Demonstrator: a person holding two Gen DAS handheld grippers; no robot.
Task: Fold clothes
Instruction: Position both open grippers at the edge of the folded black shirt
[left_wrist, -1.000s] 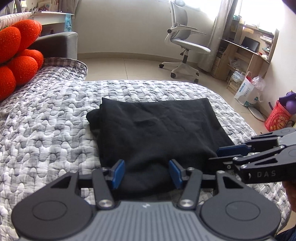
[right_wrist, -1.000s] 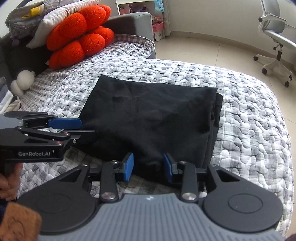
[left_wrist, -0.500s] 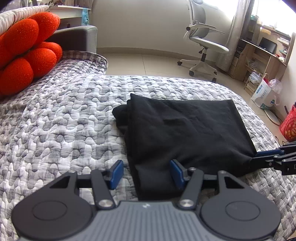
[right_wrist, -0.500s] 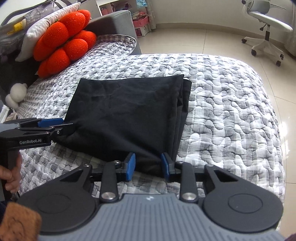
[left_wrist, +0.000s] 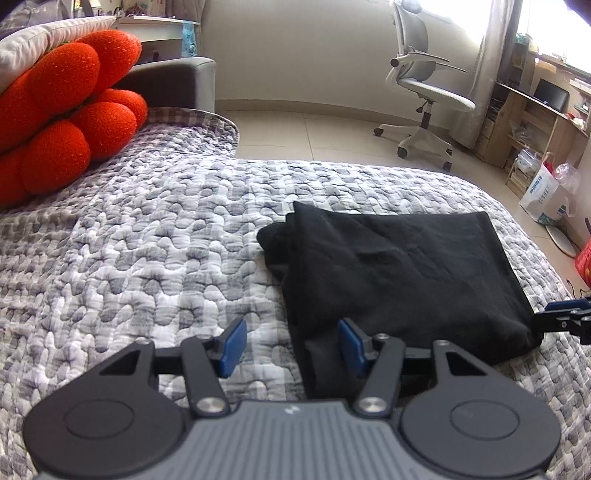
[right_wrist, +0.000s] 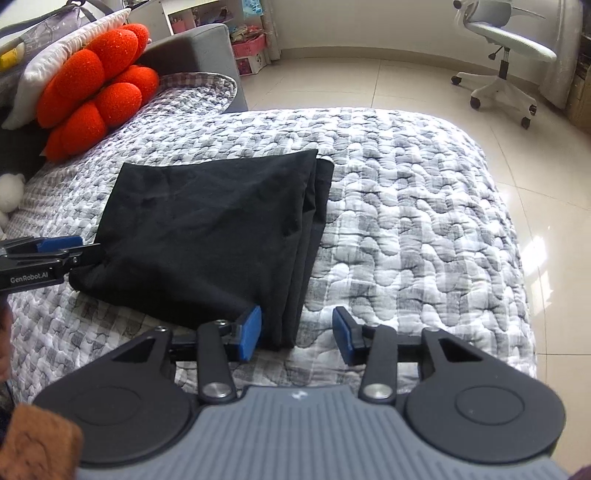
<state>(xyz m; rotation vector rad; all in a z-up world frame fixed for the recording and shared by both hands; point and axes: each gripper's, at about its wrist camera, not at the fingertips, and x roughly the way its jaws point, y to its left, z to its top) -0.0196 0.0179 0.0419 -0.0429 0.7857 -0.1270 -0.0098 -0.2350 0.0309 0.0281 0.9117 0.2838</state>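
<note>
Garment (left_wrist: 402, 273) lies folded on the quilt (left_wrist: 147, 258). Left gripper (left_wrist: 288, 345) half open, empty; right gripper (right_wrist: 297, 334) opening, empty. Regrip both near corners squarely before folding.

The near corner of the folded black garment (left_wrist: 399, 273) disappears behind the left gripper's (left_wrist: 291, 345) body. The right gripper (left_wrist: 565, 314) is cut off by the left wrist view's right edge, so only its tips show. In the right wrist view the orange cushion (right_wrist: 96, 88) hides part of the pillow (right_wrist: 70, 40) behind it, and the desk chair (right_wrist: 506, 44) is cropped at the top.
</note>
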